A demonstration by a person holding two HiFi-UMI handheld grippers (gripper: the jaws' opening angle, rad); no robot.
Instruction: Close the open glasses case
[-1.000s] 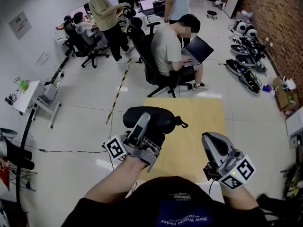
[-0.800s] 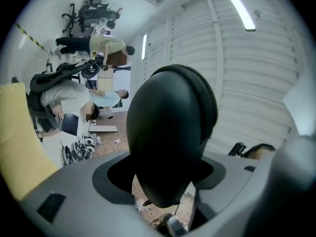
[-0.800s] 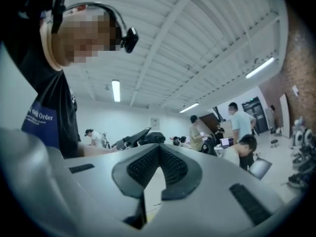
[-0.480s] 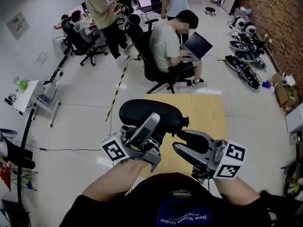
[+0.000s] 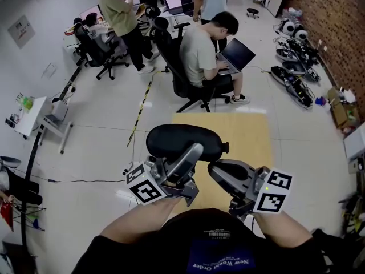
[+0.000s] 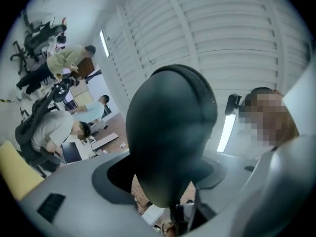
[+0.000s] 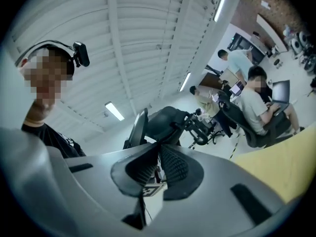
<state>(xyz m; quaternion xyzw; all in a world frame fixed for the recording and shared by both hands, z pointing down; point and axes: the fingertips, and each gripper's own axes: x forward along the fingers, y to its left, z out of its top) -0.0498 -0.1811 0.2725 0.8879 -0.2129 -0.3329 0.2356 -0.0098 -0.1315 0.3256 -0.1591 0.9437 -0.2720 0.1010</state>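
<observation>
Left claw (image 5: 191, 153) is clamping the black glasses case (image 5: 183, 140) in mid-air, over the wooden surface's (image 5: 251, 141) edge; right claw (image 5: 215, 173), empty, has just been closing nearly shut beside it. A sideways nudge is risking twisting the case loose

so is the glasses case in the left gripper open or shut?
Looks shut. The glasses case, clamped in the left gripper, reads as one closed black oval: no lid lifted, no interior showing. Whether the zipper is fully run: cannot tell.
</observation>
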